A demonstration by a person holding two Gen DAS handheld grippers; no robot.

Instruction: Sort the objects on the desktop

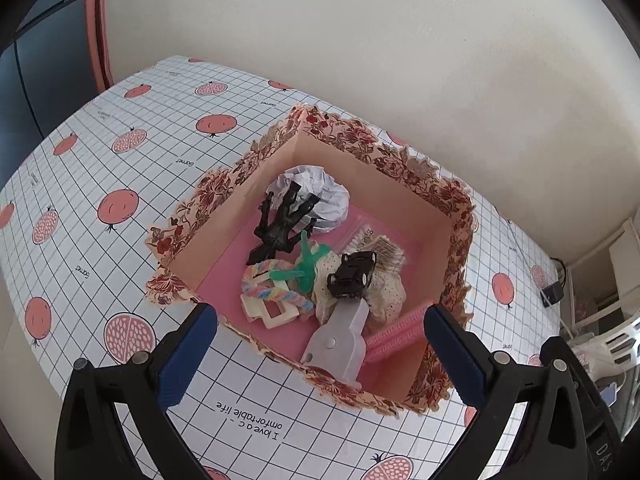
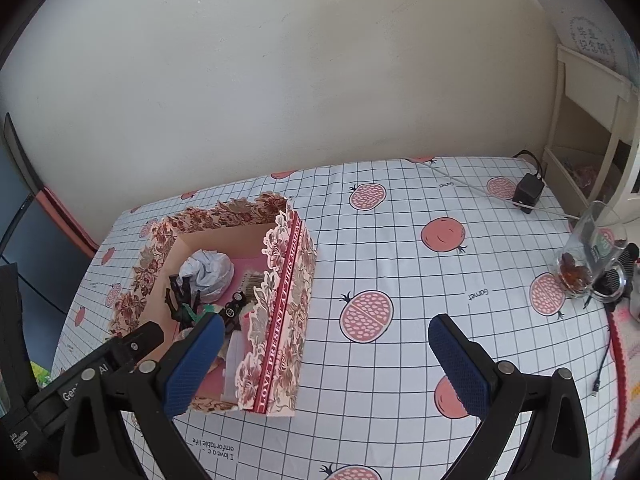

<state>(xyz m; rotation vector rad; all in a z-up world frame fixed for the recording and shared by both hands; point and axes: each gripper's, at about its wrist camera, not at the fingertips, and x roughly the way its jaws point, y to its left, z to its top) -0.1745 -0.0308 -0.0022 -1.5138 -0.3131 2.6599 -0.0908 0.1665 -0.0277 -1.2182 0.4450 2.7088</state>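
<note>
My left gripper (image 1: 320,344) hung with its blue pads spread wide and nothing between them, right above the near edge of the floral box (image 1: 224,196). Looking straight down from that wrist, I could see the sorted pile inside: a black toy car (image 1: 352,274) at centre on a lace scrunchie (image 1: 384,296), a black hair claw (image 1: 280,228) up-left of it, crumpled white paper (image 1: 320,196) at the far corner, a green clip (image 1: 308,264), a pastel braided band (image 1: 272,288) over a white clip (image 1: 276,314), a grey plastic piece (image 1: 340,340) and a pink comb (image 1: 400,332) near the bottom. My right gripper (image 2: 326,348) was likewise released and empty, over bare tablecloth (image 2: 400,360) just right of the box. Only that view gave me the box's outer wall (image 2: 280,320), lettered "LOVE PRESENT", plus a black adapter (image 2: 528,192) at upper right and a glass (image 2: 588,256) at the right edge. Both views caught "I love a comfortable life" upside down on the cloth; "Garnet" was printed beside the pomegranates.
</note>
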